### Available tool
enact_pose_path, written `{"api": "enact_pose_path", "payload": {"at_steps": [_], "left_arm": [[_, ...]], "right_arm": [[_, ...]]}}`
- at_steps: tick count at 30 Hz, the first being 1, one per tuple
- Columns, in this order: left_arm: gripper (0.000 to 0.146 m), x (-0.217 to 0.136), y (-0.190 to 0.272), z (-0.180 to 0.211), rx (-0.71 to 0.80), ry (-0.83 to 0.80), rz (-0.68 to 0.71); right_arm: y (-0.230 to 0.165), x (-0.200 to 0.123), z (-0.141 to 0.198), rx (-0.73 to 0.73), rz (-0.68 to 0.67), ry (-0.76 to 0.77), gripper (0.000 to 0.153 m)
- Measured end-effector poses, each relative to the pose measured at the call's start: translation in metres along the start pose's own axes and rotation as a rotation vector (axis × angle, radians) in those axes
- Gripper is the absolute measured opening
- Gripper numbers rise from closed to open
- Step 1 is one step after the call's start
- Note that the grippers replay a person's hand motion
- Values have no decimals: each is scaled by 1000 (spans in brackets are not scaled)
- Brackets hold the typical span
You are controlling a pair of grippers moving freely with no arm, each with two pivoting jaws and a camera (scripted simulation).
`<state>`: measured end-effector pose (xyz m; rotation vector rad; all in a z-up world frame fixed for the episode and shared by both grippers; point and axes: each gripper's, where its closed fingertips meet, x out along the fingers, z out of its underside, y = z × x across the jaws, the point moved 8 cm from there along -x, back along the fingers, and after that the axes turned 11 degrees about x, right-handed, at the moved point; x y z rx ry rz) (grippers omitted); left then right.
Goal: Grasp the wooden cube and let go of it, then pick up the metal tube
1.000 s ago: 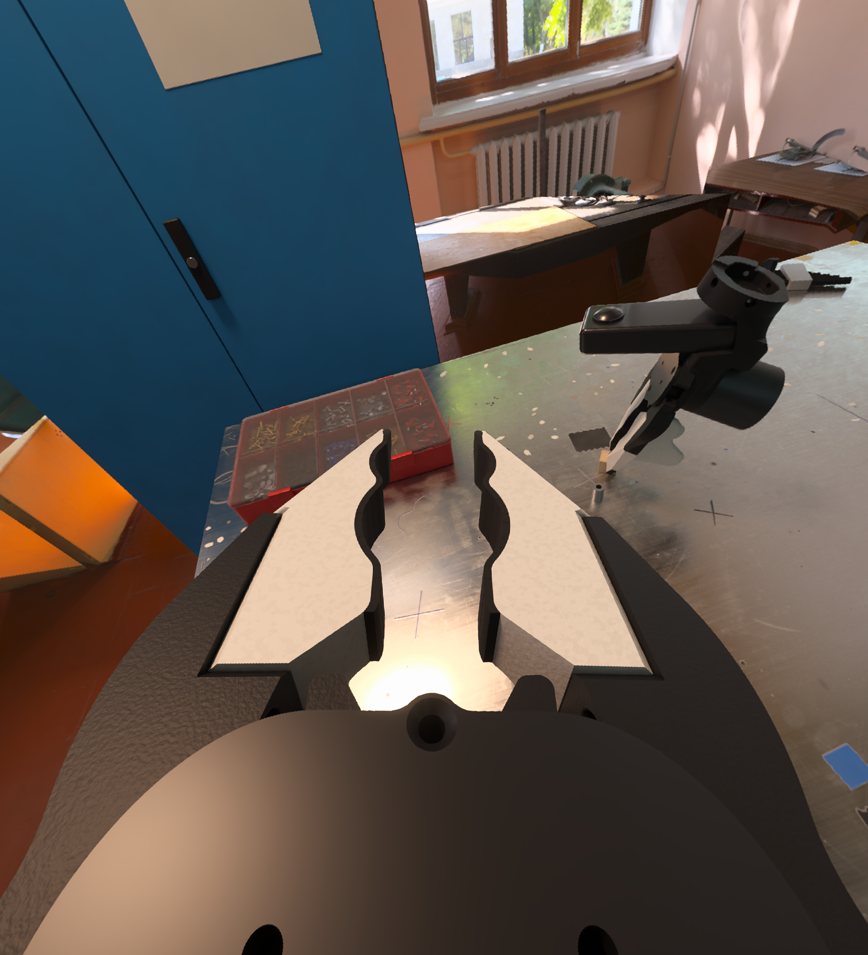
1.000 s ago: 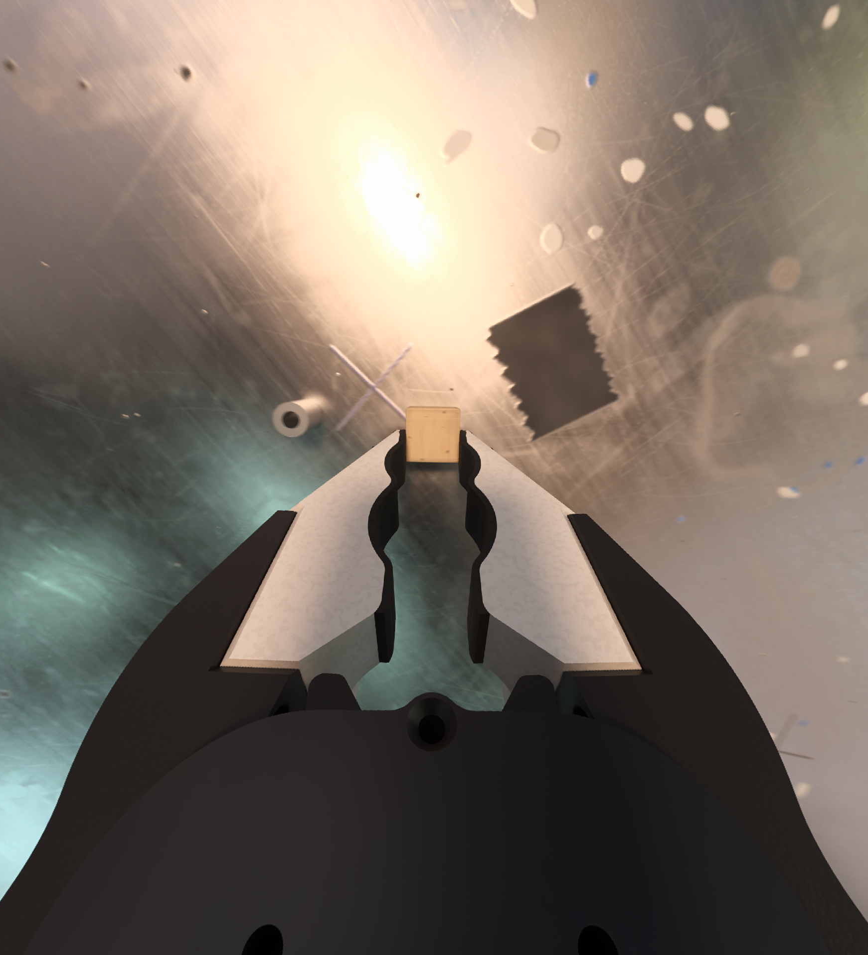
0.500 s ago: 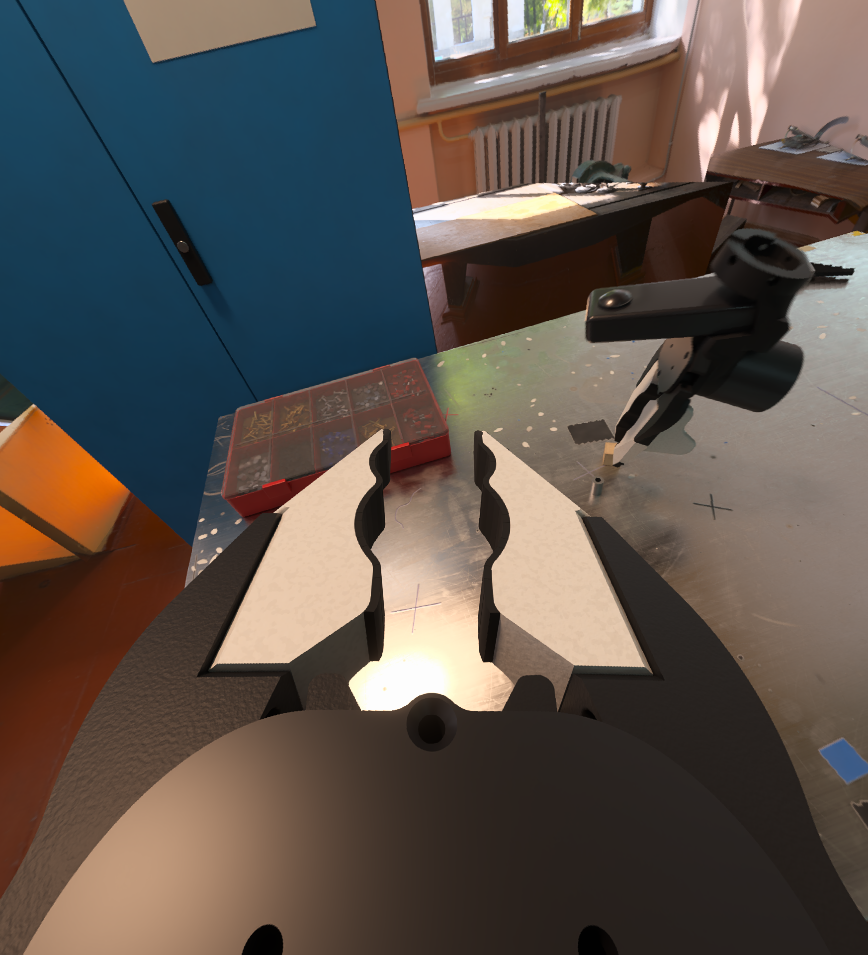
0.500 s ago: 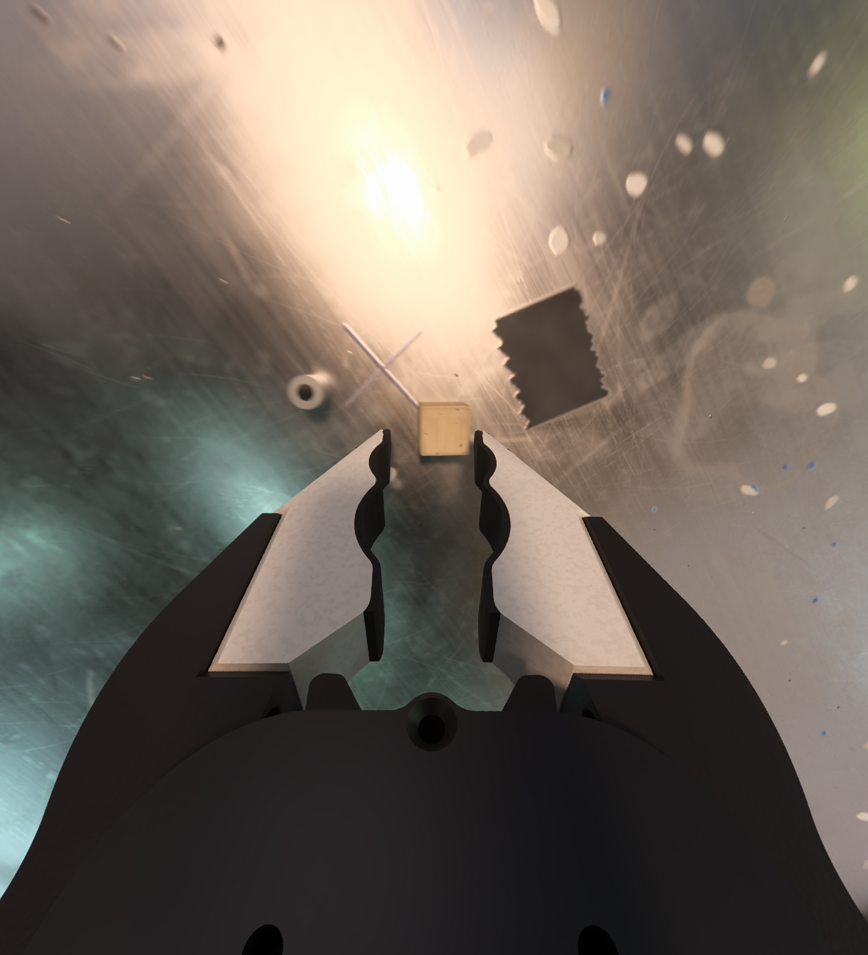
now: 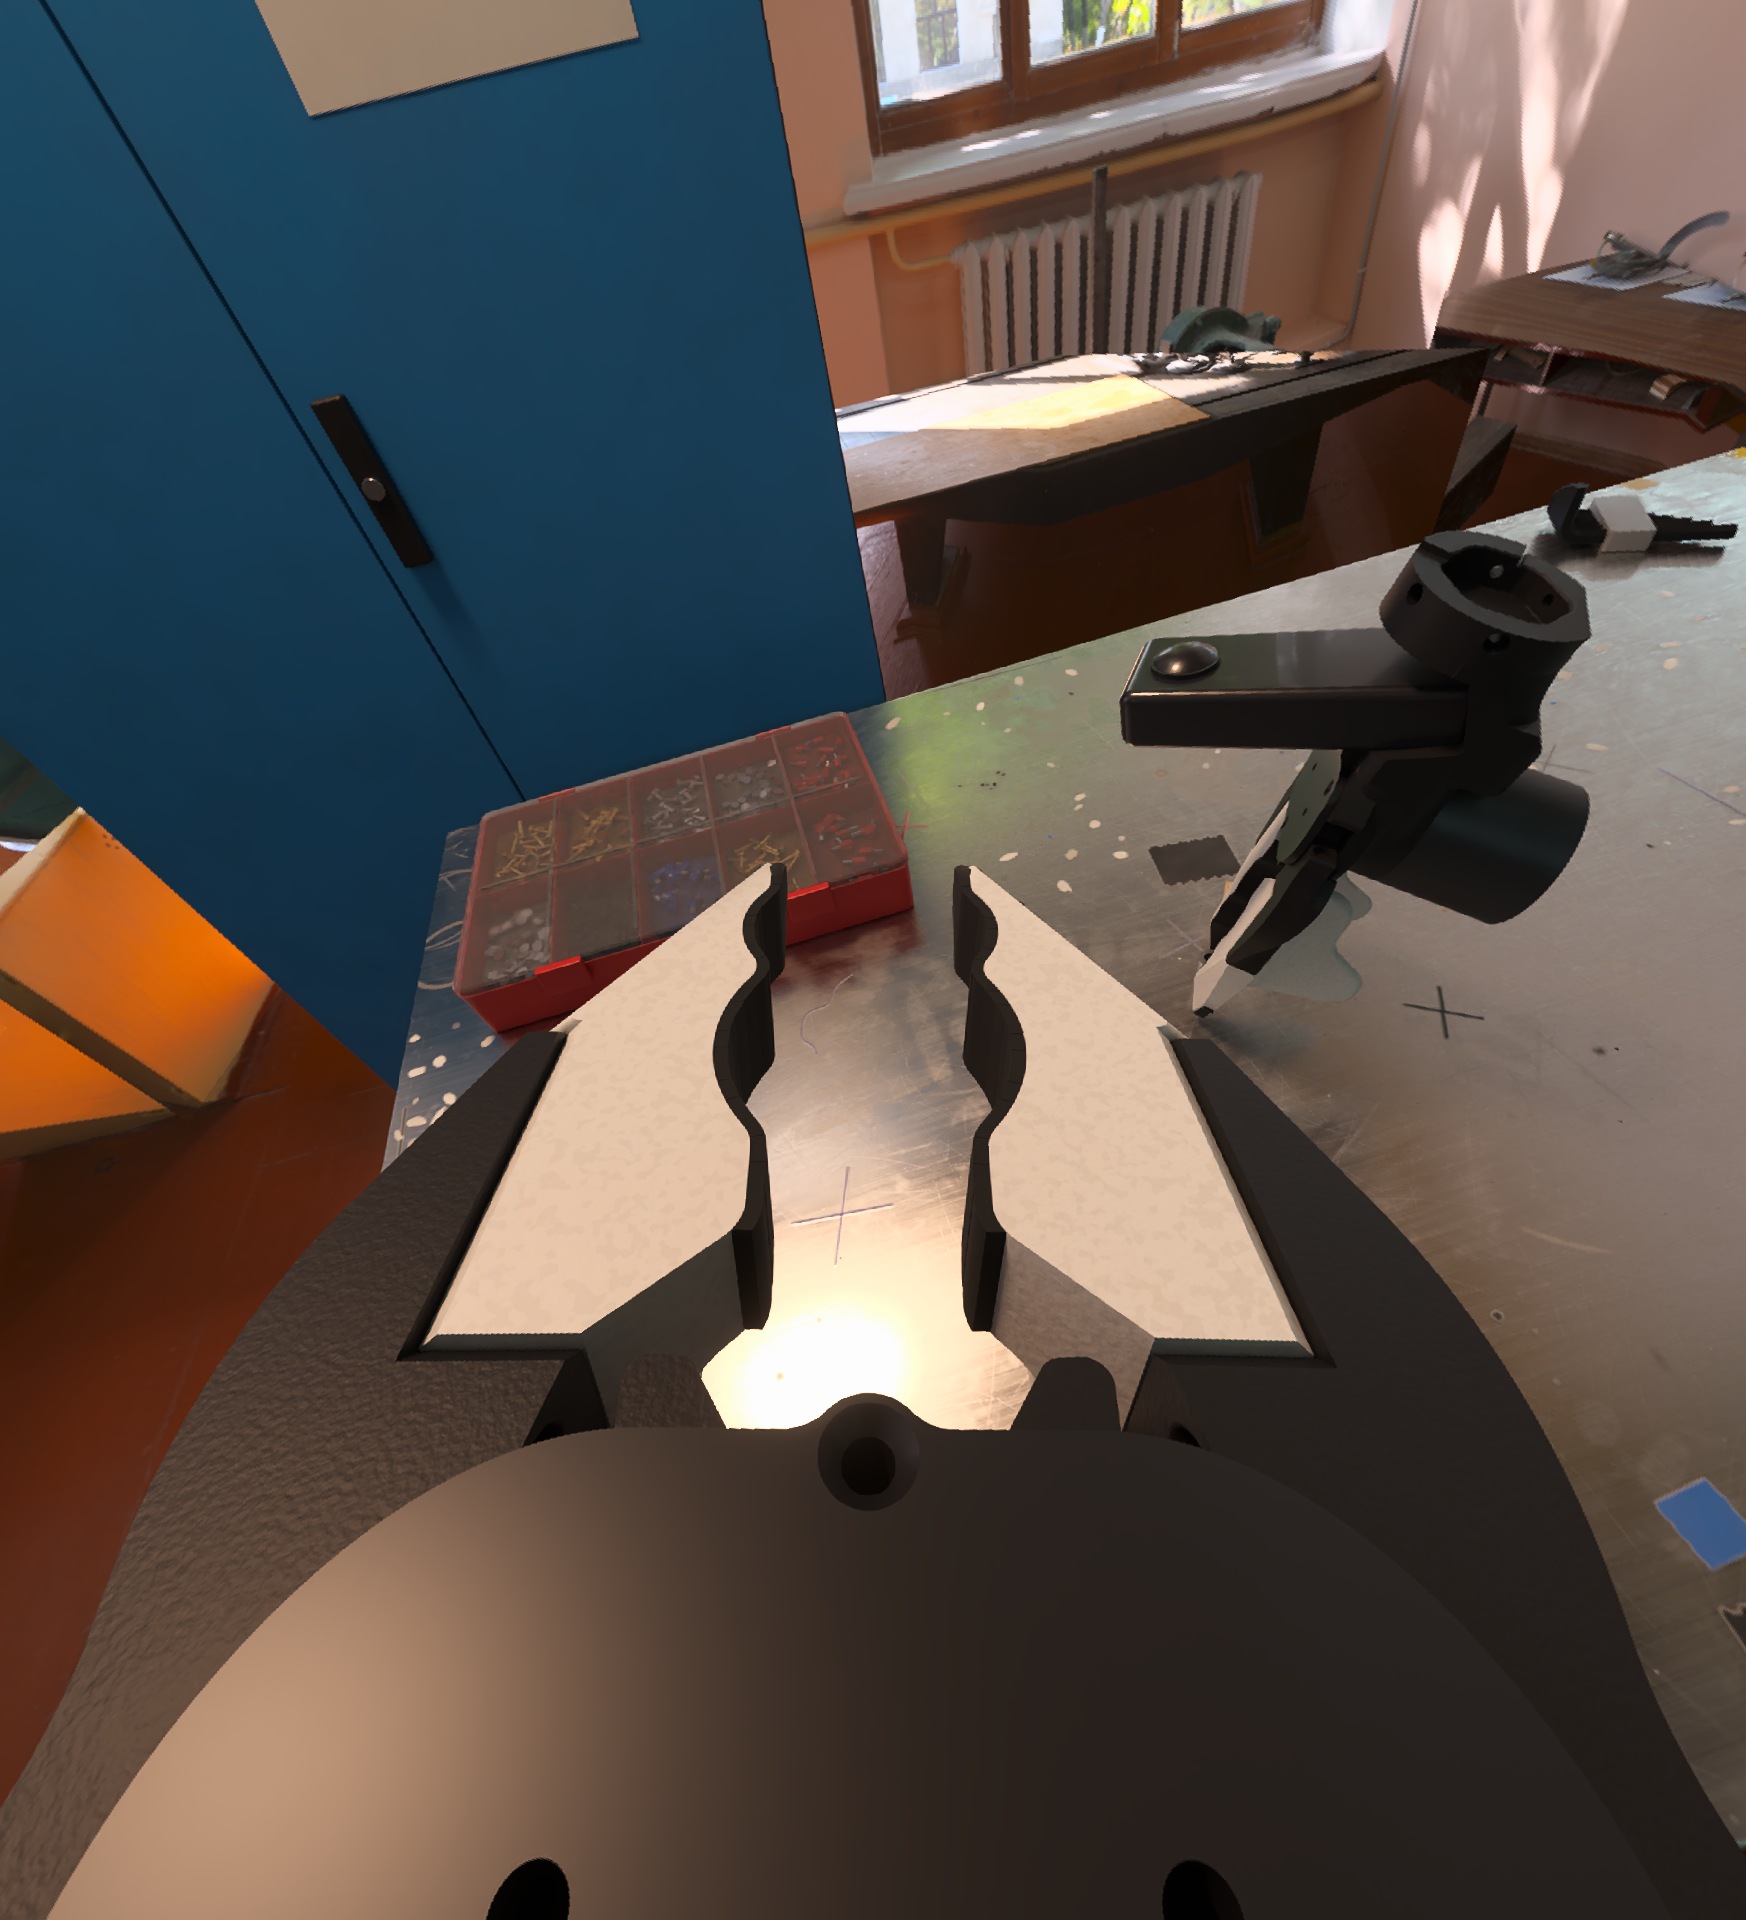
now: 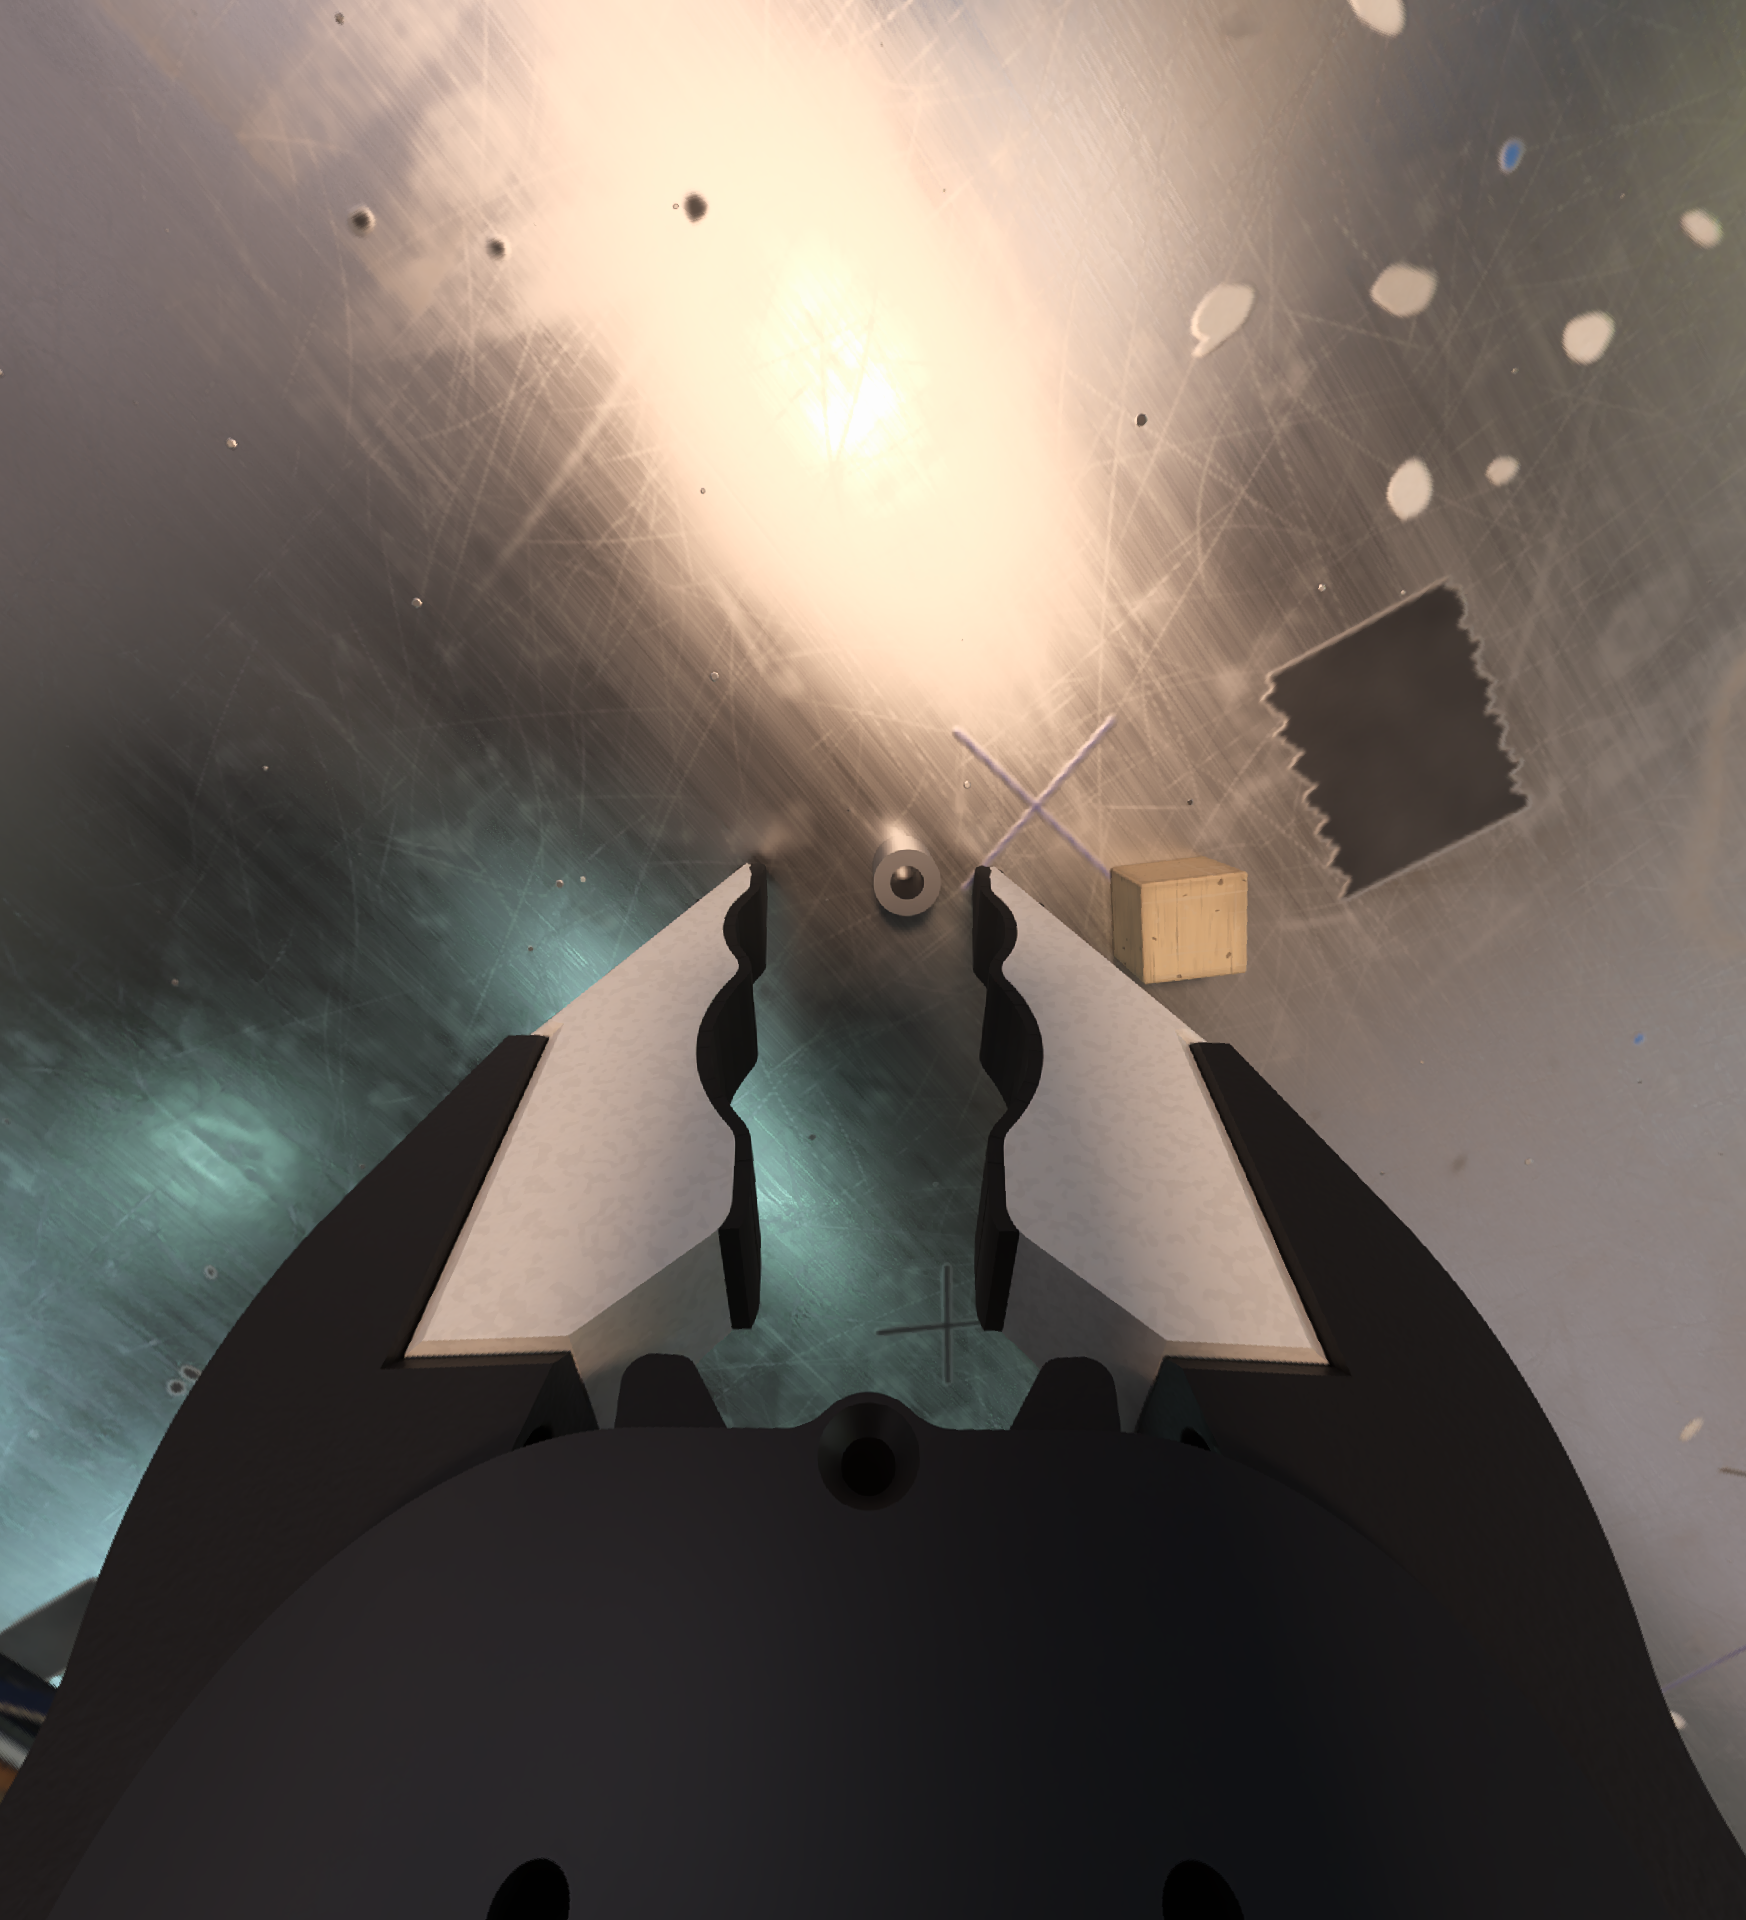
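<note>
On my left wrist view, my left gripper (image 5: 864, 883) hangs above the near-left part of the metal table (image 5: 1523, 1195), jaws spread wide with nothing between them; only a pen cross (image 5: 841, 1214) on the bare sheet shows through the gap. Past the fingertips sits a red parts box (image 5: 682, 862) with a clear lid, near the table's far-left corner, and behind it stands a blue cabinet (image 5: 381, 416). This view also gives me the right gripper (image 5: 1224, 987) from the side, off to my right, tilted steeply with its tips close to the table, beside a dark tape patch (image 5: 1193, 861); from here I cannot tell its opening, and I cannot make out the cube or the tube. A blue tape square (image 5: 1708, 1551) lies near the right edge. On my right wrist view, I look almost straight down at the scratched sheet, and the right gripper (image 6: 867, 881) shows wide open and empty. The tube (image 6: 907, 883) stands on end right between the fingertips, its bore facing the camera, touching neither finger (image 6: 1087, 1091) that I can see. The cube (image 6: 1178, 921) rests on the table just right of the right fingertip, free of the gripper, between a purple cross (image 6: 1035, 800) and the same dark tape patch (image 6: 1394, 740), which here shows a jagged edge.
</note>
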<state>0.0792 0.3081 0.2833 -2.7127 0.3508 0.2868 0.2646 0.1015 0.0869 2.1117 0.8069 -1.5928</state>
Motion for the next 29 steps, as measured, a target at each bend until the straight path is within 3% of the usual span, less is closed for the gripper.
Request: {"api": "enact_pose_path", "payload": {"at_steps": [7,21,25,29], "left_arm": [[32,2,-2,3,-8,-7,-4],[32,21,-1,15,-52,-42,39],[32,28,1,18,-72,-43,62],[31,41,10,21,-118,-19,132]], "right_arm": [[3,1,1,-19,8,3,18],[19,2,7,-33,-160,93,12],[19,-3,6,-50,-212,182,12],[16,-27,3,-59,-396,357,12]]}}
